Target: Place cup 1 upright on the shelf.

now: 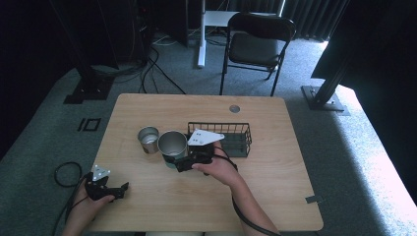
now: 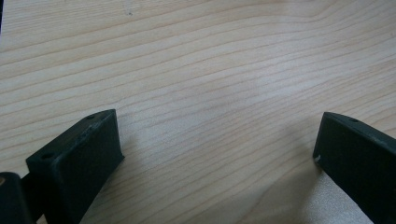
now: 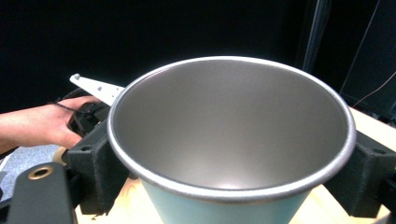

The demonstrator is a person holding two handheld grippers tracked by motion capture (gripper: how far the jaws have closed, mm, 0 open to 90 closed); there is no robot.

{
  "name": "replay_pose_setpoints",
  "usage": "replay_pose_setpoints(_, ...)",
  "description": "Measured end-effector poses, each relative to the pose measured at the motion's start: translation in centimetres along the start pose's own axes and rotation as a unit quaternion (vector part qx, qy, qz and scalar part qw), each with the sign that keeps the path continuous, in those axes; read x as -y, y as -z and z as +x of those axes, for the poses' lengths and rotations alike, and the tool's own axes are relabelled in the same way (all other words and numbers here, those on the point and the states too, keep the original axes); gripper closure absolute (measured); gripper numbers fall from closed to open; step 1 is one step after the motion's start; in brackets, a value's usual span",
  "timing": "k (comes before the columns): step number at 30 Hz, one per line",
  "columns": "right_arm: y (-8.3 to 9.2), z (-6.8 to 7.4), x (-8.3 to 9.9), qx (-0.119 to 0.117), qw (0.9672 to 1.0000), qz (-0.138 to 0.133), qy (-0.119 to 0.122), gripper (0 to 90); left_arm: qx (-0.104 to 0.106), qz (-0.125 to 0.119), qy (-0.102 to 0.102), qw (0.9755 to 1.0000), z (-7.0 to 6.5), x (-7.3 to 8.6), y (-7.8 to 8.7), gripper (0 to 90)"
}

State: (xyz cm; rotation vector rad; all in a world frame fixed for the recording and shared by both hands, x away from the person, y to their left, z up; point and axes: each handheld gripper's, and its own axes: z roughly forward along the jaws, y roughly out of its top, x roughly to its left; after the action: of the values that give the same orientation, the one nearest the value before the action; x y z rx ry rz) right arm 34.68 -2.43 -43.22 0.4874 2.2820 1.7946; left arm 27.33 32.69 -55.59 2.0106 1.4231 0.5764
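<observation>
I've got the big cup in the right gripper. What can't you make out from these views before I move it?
- Big cup base: high view, hidden behind the right gripper; right gripper view, cut off by the bottom edge.
- Small cup contents: high view, too small and dim to tell.
- Basket inside: high view, partly covered by the gripper's grey plate.
- Left gripper surroundings: its own view shows just bare table.

A small open steel can point(image 1: 148, 139) stood on the light wooden counter point(image 1: 147, 108), left of a black wire basket point(image 1: 236, 137); a black folding chair point(image 1: 255, 44) stood beyond.
</observation>
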Motion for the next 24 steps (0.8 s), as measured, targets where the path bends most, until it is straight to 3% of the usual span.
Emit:
replay_pose_setpoints(5, 1.0, -0.9, -0.9, 0.013, 0.9998, -0.013, -0.008, 12.7, 0.0, 0.0, 0.0, 1.0, 0.0, 0.0, 0.0, 1.5)
replay_pose_setpoints(13, 2.9, -2.8, -1.7, 0.064, 0.9968, -0.035, -0.031, 12.8, 0.0, 0.0, 0.0, 1.0, 0.0, 0.0, 0.0, 1.5)
replay_pose_setpoints(17, 3.7, -3.7, -1.9, 0.091, 0.9948, -0.036, -0.029, 12.8, 0.0, 0.0, 0.0, 1.0, 0.0, 0.0, 0.0, 1.5)
replay_pose_setpoints(21, 4.7, -4.5, -2.0, 0.119, 0.9913, -0.04, -0.039, 12.8, 0.0, 0.0, 0.0, 1.0, 0.0, 0.0, 0.0, 1.5)
replay_pose_setpoints(24, 5.4, -5.2, -2.0, 0.157, 0.9862, -0.037, -0.038, 12.8, 0.0, 0.0, 0.0, 1.0, 0.0, 0.0, 0.0, 1.5)
